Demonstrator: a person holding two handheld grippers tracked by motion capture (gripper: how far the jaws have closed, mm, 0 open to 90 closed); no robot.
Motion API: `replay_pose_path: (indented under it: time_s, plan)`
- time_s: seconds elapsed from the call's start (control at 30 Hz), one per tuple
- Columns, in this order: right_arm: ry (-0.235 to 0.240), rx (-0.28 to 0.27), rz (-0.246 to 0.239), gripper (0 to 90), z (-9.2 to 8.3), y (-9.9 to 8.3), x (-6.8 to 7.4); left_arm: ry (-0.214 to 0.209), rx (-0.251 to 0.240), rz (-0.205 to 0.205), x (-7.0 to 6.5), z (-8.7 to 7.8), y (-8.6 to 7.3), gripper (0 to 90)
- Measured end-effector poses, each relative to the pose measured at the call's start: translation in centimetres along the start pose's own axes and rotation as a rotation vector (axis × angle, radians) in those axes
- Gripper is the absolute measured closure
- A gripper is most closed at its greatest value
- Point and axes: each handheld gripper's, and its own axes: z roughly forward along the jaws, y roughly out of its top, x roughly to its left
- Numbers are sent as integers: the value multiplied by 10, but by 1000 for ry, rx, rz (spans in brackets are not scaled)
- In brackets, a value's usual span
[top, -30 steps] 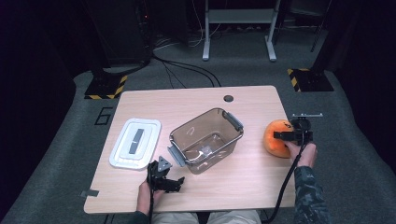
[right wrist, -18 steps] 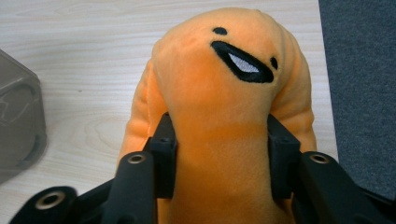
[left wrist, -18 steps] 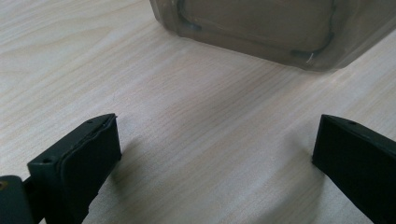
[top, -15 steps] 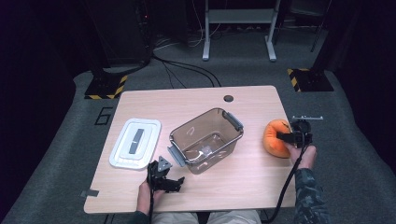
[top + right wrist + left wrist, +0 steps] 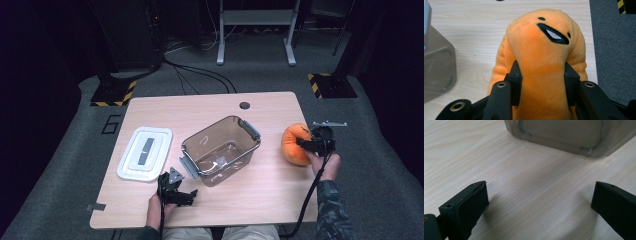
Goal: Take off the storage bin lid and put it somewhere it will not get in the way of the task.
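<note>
Fingers, right gripper view: the black pads (image 5: pixel 515 82) were clenched into the orange plush toy (image 5: pixel 541 57), denting its soft body on both sides; the jaws had just been closing on it.
Fingers, left gripper view: the two pads (image 5: pixel 471 202) stood released and wide apart over bare wood, nothing between them, the clear plastic container (image 5: pixel 564 135) just ahead.
Toy's place, high view: the toy (image 5: pixel 294 145) sat near the table's (image 5: pixel 200 107) right edge, well apart from the container (image 5: pixel 220 150) at the middle.
Lid, high view: a white lid (image 5: pixel 145 160) lay near the left edge.
Step in hand: judged to be the grasp of the toy, just secured.
Next move: probably a lift clear of the wood and a carry leftward over the container's open rim; the soft body could sag or slip.
Right gripper (image 5: pixel 312 144) pose: level, pointing left at the toy, hand behind it.
Left gripper (image 5: pixel 175 192) pose: resting low near the front edge, angled toward the container.
</note>
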Motion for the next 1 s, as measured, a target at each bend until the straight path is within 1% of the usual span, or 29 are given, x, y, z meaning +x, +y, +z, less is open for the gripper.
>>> replay_pose_path:
  time_s: [0.1, 0.17, 0.23, 0.3, 0.33, 0.37, 0.47, 0.57, 0.67, 0.73, 0.83, 1.0]
  plan:
    - [2, -5, -9, 613, -2, 2, 2, 1, 0, 0, 0, 0, 0, 7]
    - [4, -6, -25, 613, -4, 3, 4, 0, 0, 0, 0, 0, 0, 7]
    - [3, -8, -27, 612, -5, 4, 6, 0, 0, 0, 0, 0, 0, 7]
    - [6, -8, -43, 612, -7, 6, 8, 0, 1, -1, 0, 0, 0, 7]
    - [8, -12, -43, 612, -8, 7, 9, 0, 0, -1, 0, 0, 0, 7]
    - [7, -12, -57, 612, -9, 8, 9, 1, 0, 0, 0, 0, 0, 7]
    - [11, -15, -62, 611, -11, 10, 13, 0, 1, -2, 0, 0, 0, 7]
    - [13, -17, -87, 611, -13, 13, 16, 1, 0, -1, 0, 0, 0, 7]
    - [15, -22, -94, 611, -15, 15, 20, 0, 0, 0, 0, 0, 0, 7]
    - [20, -26, -111, 611, -18, 18, 22, 0, 0, -1, 0, 0, 0, 7]
    - [25, -32, -121, 610, -21, 21, 26, 0, 0, -1, 0, 0, 0, 7]
    - [29, -43, -151, 610, -27, 27, 31, 0, 0, -1, 0, 0, 0, 7]
